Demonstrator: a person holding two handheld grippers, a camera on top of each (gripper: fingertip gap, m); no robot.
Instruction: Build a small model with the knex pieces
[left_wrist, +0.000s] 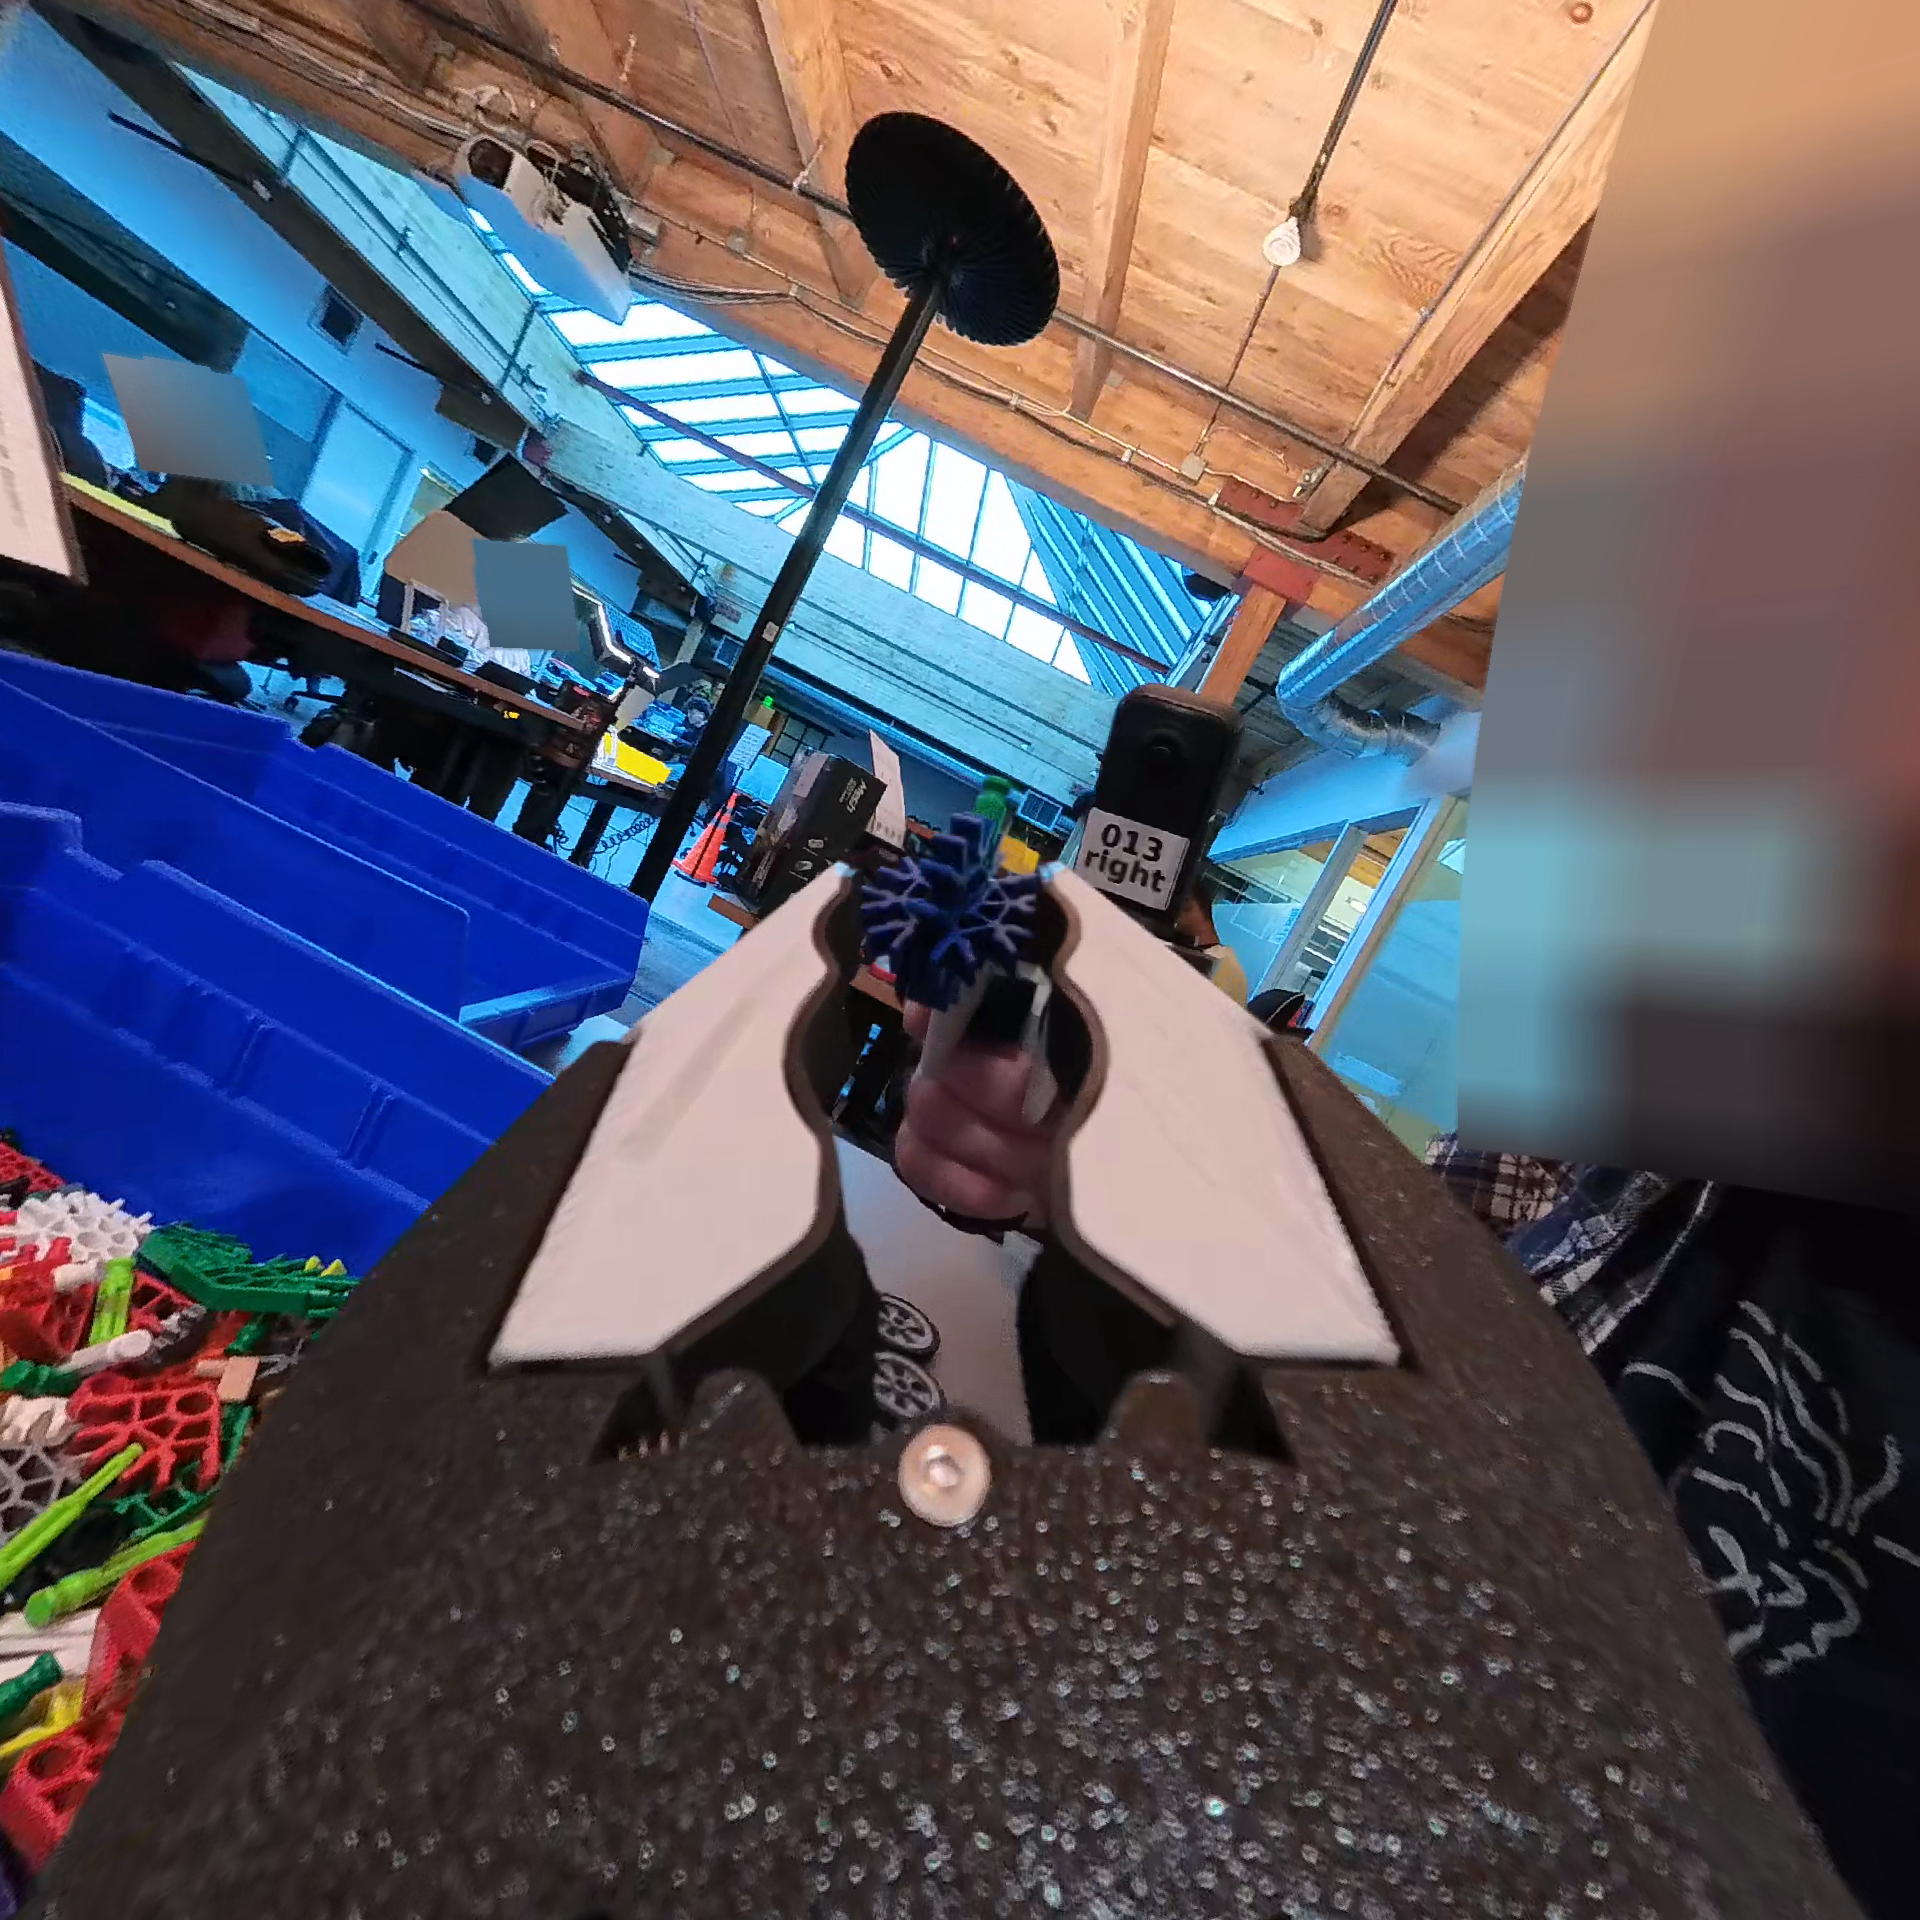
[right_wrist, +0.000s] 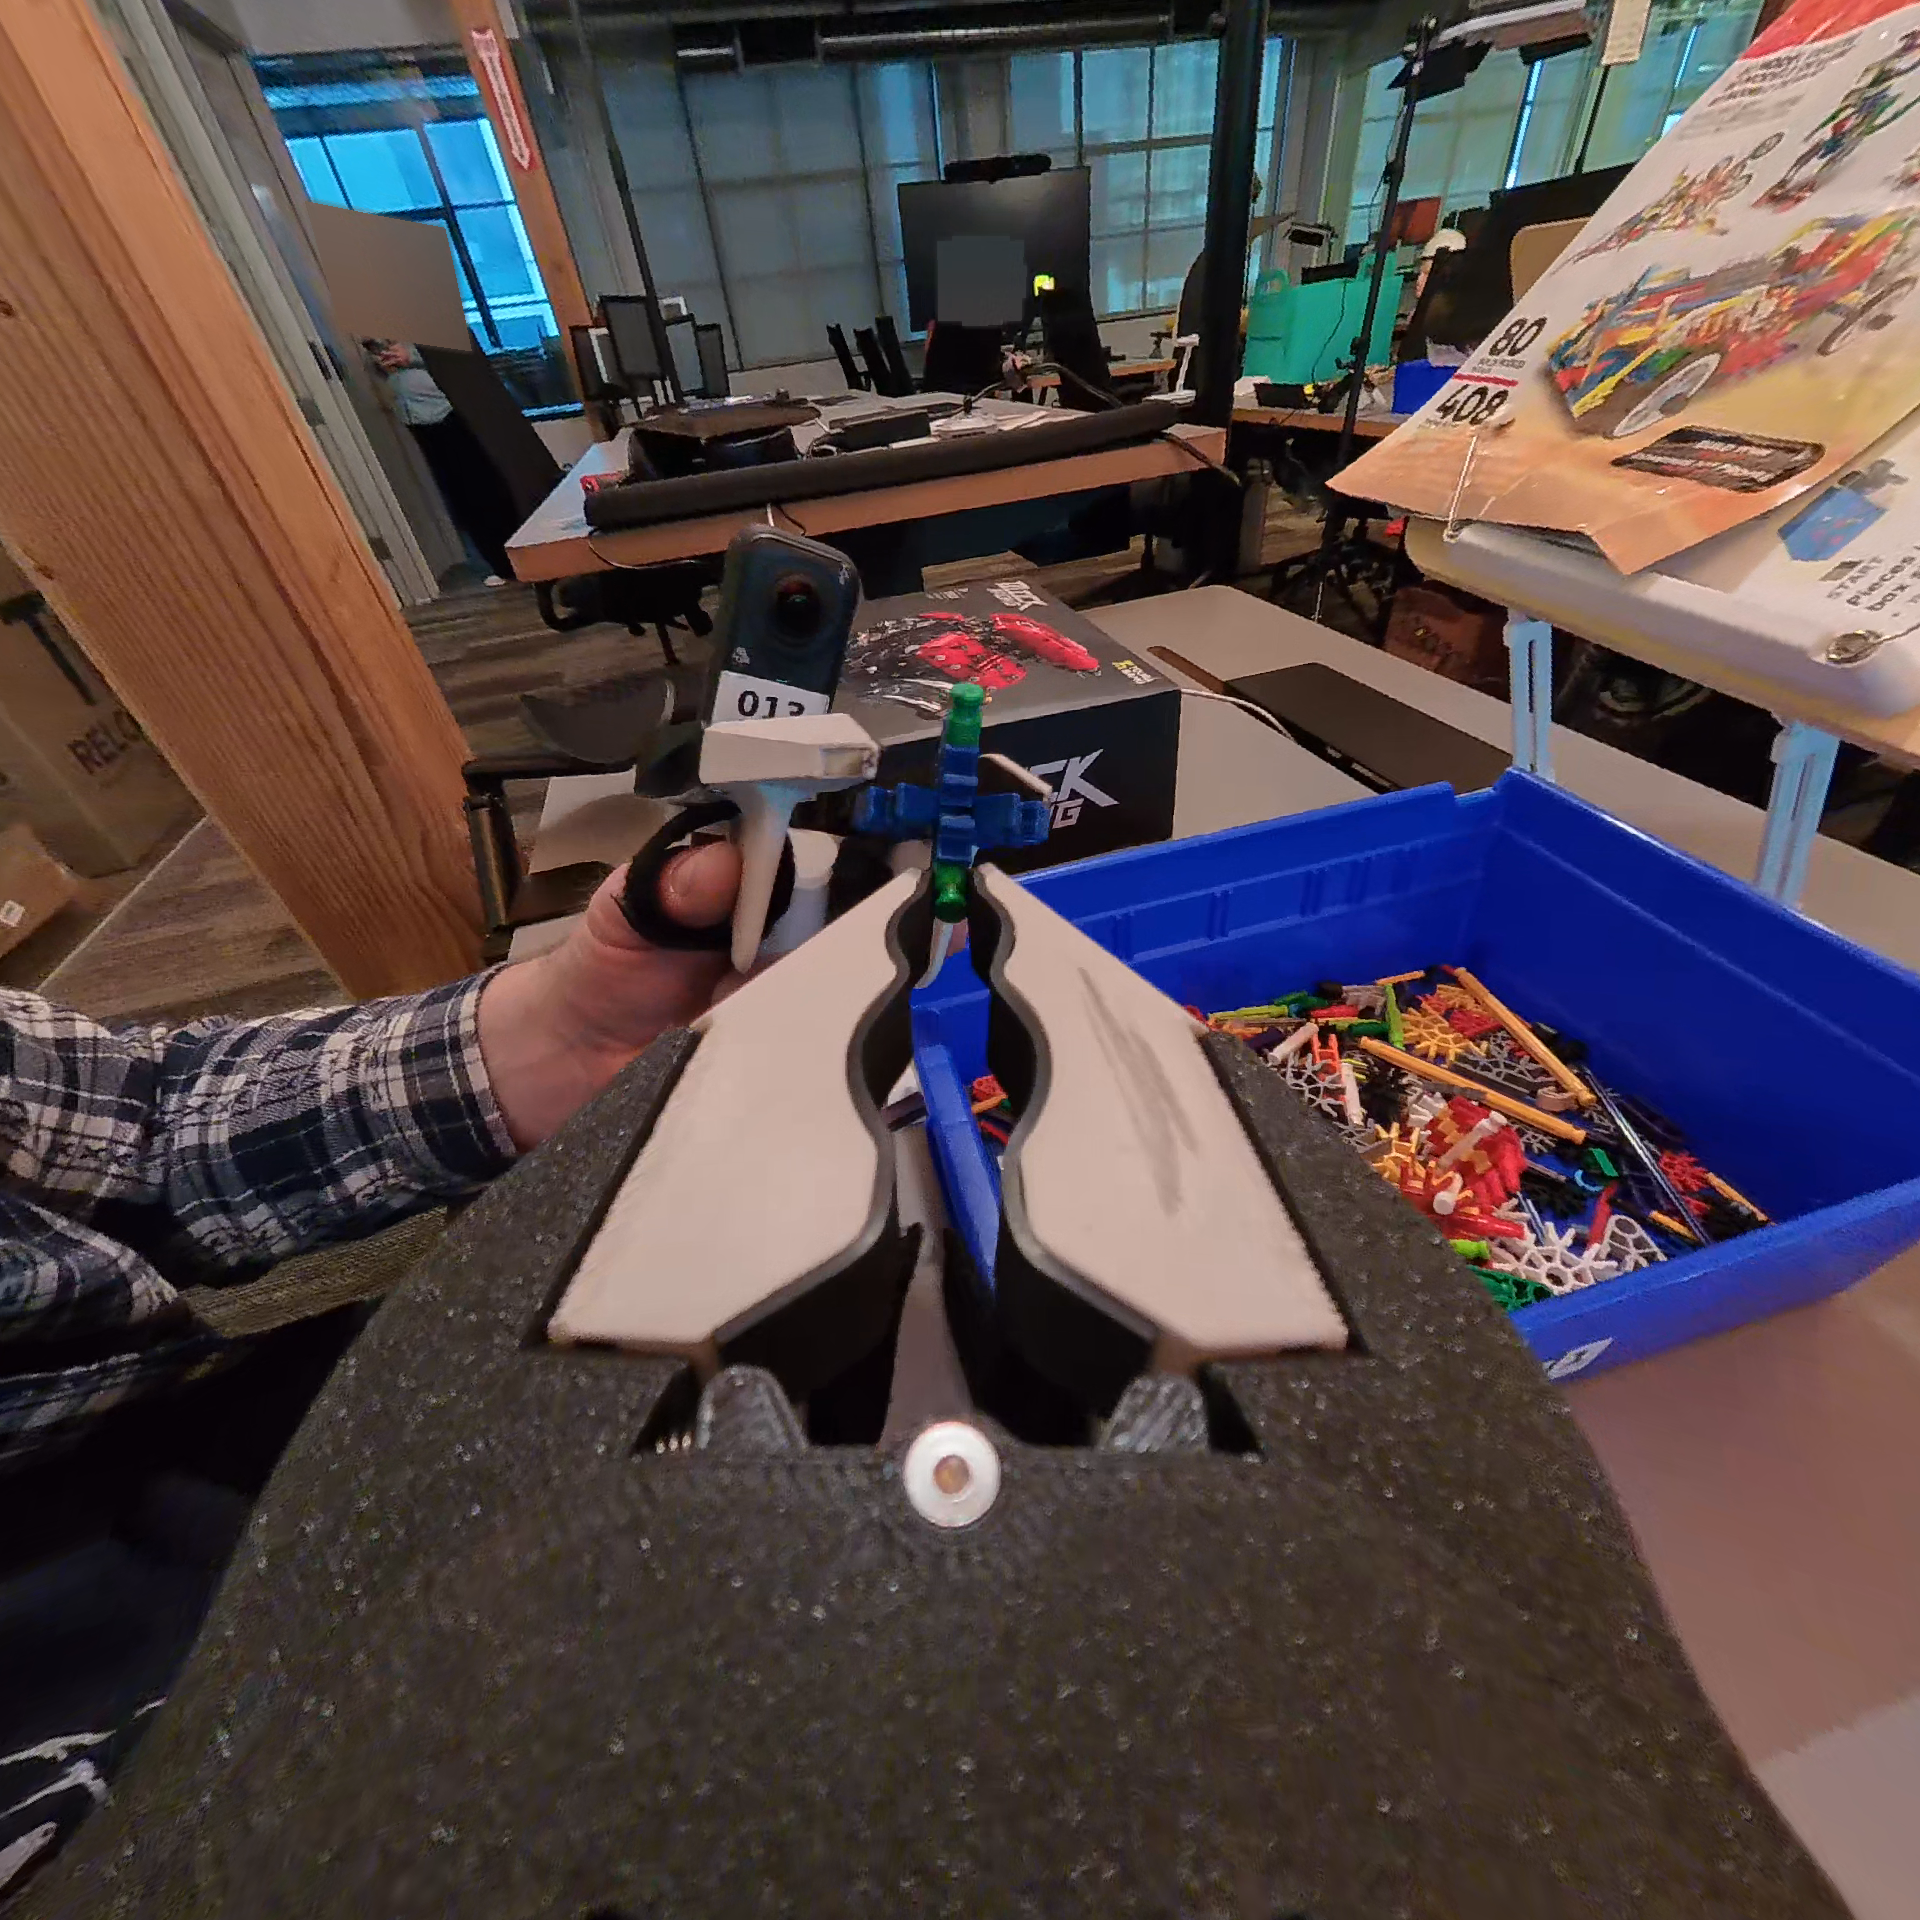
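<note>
My right gripper (right_wrist: 948, 883) is shut on the lower end of a short green rod (right_wrist: 948, 896). The rod stands upright through a blue snowflake-shaped connector (right_wrist: 951, 805), with its top end above. My left gripper (left_wrist: 948, 878) is open, and the blue connector (left_wrist: 951, 914) sits between its tips without being pressed. In the right wrist view the left gripper's white fingers (right_wrist: 790, 753) flank the connector from behind, held by a hand (right_wrist: 582, 987) in a plaid sleeve. In the left wrist view the right gripper (left_wrist: 992, 1013) shows below the connector, with the green rod's tip (left_wrist: 992, 800) above.
A blue bin (right_wrist: 1558, 894) of several loose coloured building pieces (right_wrist: 1455, 1122) sits at the right. More blue bins (left_wrist: 260, 935) and a heap of pieces (left_wrist: 104, 1351) lie at the left. A dark box (right_wrist: 1039, 707), a picture booklet on a stand (right_wrist: 1714, 312) and a wooden post (right_wrist: 208, 520) are around. Left and right tips are no more than a few centimetres apart.
</note>
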